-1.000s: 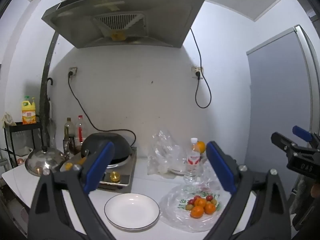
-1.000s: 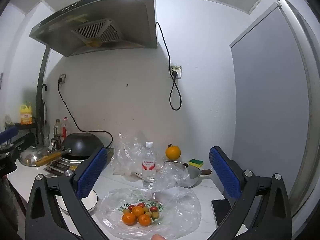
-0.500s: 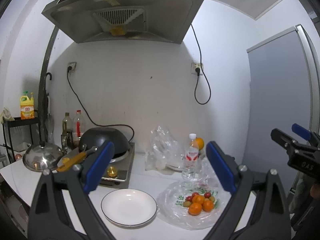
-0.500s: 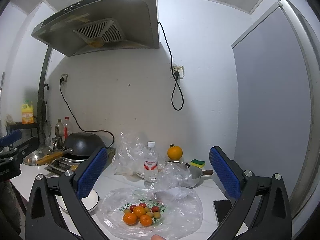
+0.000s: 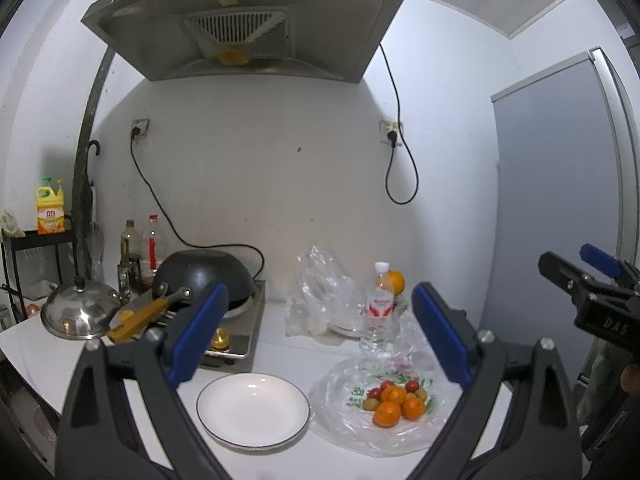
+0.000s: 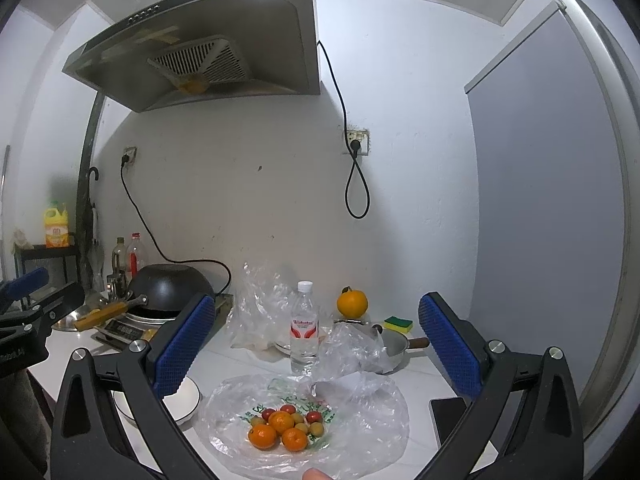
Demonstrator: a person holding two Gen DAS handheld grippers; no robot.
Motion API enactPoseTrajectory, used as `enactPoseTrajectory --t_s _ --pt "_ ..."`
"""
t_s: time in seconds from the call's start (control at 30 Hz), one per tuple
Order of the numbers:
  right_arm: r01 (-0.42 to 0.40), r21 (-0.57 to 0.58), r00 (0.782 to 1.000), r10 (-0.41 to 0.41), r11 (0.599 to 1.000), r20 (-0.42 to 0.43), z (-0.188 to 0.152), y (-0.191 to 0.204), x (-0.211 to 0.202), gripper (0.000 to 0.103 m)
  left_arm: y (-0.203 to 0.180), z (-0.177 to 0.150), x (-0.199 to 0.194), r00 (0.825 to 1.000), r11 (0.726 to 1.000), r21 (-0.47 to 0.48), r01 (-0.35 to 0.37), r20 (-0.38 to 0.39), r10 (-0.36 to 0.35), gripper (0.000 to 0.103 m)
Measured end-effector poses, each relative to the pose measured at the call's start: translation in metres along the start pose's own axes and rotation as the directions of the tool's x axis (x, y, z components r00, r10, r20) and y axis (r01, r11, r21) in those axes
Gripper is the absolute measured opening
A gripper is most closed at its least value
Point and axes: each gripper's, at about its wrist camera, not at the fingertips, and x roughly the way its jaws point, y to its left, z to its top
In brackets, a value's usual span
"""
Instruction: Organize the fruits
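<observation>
1. Range hood at 12 o'clock over the white counter.
2. Black wok on the stove, 10 o'clock from the plate.
3. Left gripper: jaws wide, holding nothing, above the counter.
4. Right gripper: jaws wide, holding nothing.
5. Clear plastic bag spread flat on the counter; the fruits sit piled on it, small oranges in front.
6. White plate just beside the bag, at its 9 o'clock.
7. Water bottle upright, at 12 o'clock from the fruits.
</observation>
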Motion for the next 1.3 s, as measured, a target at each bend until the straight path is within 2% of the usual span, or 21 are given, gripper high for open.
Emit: enactPoseTrajectory --t_s 0.97,1.3 --pt "-0.011 0.004 0.999 0.011 1.0 -0.036 -0.003 0.004 0.006 0.103 -0.001 -0.008 0.007 1.0 1.0 0.001 -0.005 -0.018 0.005 0.094" --pt "-0.012 0.003 0.998 0.013 1.0 -0.058 -0.004 0.006 0.015 0.103 0.0 -0.013 0.02 0.999 1.0 0.003 -0.009 -0.048 0.009 0.094"
